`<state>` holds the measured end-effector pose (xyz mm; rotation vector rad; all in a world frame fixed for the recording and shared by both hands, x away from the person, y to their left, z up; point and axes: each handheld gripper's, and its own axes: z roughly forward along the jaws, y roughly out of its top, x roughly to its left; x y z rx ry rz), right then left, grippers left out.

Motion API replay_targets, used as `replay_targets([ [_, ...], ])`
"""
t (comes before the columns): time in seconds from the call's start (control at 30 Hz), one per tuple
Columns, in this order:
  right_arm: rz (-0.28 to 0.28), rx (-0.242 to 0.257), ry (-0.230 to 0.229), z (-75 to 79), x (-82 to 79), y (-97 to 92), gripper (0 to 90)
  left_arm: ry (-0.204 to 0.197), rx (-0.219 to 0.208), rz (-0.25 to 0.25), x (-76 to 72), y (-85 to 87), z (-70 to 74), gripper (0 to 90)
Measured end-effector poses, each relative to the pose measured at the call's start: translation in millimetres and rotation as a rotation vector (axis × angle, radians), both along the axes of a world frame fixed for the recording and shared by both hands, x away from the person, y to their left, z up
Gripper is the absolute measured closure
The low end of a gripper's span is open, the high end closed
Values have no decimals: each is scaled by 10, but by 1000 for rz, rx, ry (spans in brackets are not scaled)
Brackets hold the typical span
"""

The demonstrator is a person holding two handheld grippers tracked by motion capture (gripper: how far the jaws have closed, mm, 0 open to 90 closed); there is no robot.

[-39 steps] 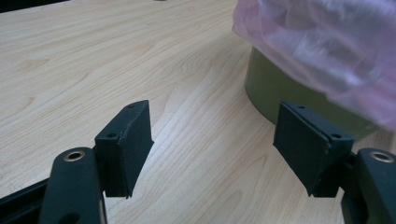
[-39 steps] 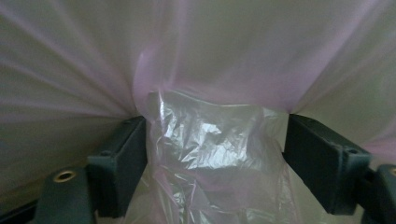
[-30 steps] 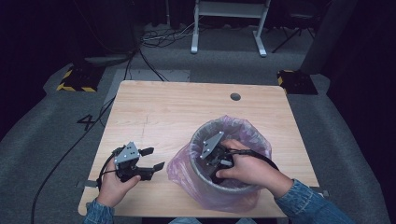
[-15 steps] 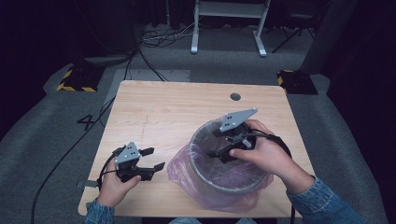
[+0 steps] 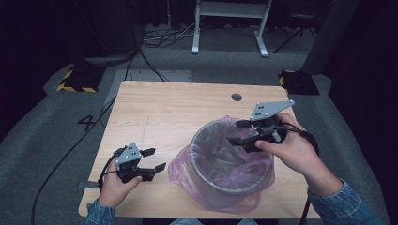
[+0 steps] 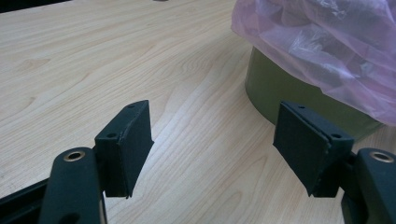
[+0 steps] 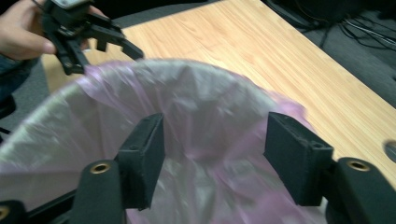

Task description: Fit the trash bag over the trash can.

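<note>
The right hand-held gripper [image 5: 240, 132], jaws just narrowing on nothing, was held over the bin's [image 5: 206, 176] pink liner [image 5: 185, 164]; the liner could be snagged. The left hand-held gripper [image 5: 154, 159] was open near the counter's [image 5: 164, 108] front-left corner

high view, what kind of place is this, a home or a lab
Likely a lab or recording studio, not a home: a bare wooden table on grey carpet, hazard-striped floor blocks, loose cables, dark surroundings.
</note>
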<state>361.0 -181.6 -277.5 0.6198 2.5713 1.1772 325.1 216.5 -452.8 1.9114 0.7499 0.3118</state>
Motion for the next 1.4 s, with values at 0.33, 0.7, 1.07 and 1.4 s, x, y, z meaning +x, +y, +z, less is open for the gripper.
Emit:
replay_targets([
  [0.33, -87, -47, 7, -61, 83, -325, 474, 1, 4, -10, 31, -34, -6, 280],
  [0.7, -82, -115, 104, -289, 152, -253, 501, 4, -3, -6, 29, -24, -8, 280],
  [1.07, -55, -295, 185, -465, 134, -23, 485, 4, 0, -7, 28, -16, -10, 280],
  [1.4, -15, -188, 127, -308, 49, -31, 351, 0, -1, -5, 28, -11, -7, 280],
])
